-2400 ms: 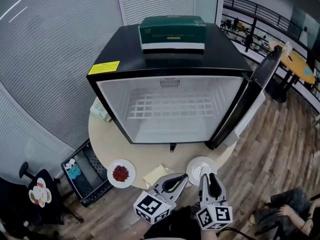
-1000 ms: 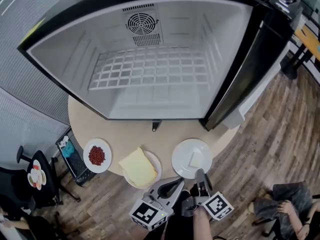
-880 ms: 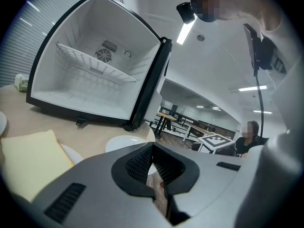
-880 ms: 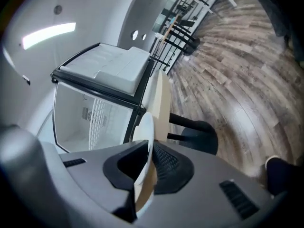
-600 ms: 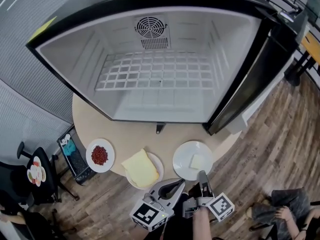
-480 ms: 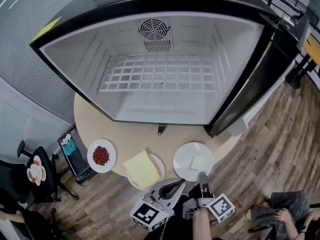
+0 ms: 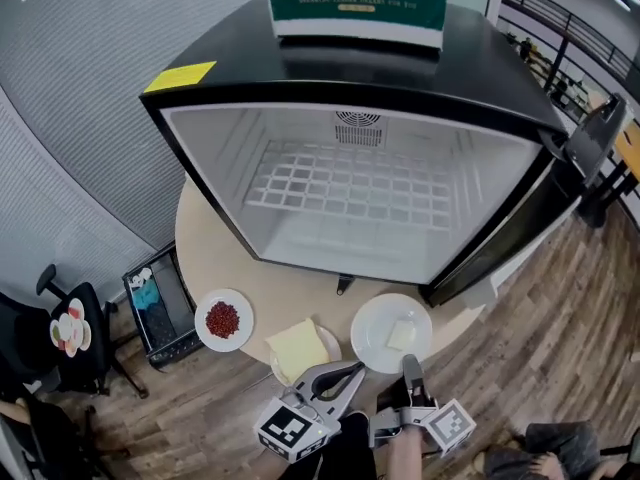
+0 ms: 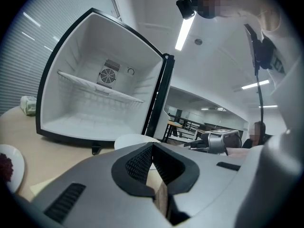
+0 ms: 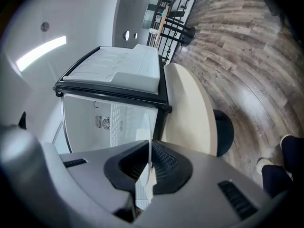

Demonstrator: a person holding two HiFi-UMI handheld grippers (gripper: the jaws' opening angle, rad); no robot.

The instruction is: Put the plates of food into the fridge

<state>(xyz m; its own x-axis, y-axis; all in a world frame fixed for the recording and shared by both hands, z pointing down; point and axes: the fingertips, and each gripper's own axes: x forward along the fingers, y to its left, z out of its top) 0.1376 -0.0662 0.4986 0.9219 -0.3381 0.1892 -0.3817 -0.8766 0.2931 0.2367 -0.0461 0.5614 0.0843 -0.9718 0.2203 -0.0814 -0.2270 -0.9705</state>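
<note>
Plates, white, round, glossy: three, along the near edge of one round beige table (image 7: 290,290).
- Plate of red bits (image 7: 223,320), table's 7 o'clock, loose grainy heap.
- Plate with yellow slab (image 7: 300,349), 6 o'clock, smooth flat slab.
- Plate with pale square (image 7: 392,332), 5 o'clock, one small block.

Grippers, grey plastic, ribbed black pads: two.
- Left gripper (image 7: 352,370), tips meeting, nothing clearly pinched, at the 5 o'clock rim of the yellow-slab plate.
- Right gripper (image 7: 410,364), clamped on the 6 o'clock rim of the pale-square plate.

Fridge (image 7: 330,68), one, black shell, door swung open at 3 o'clock, white interior bare, holding one wire grid shelf (image 7: 350,183). Green box (image 7: 357,3), one, on top.
</note>
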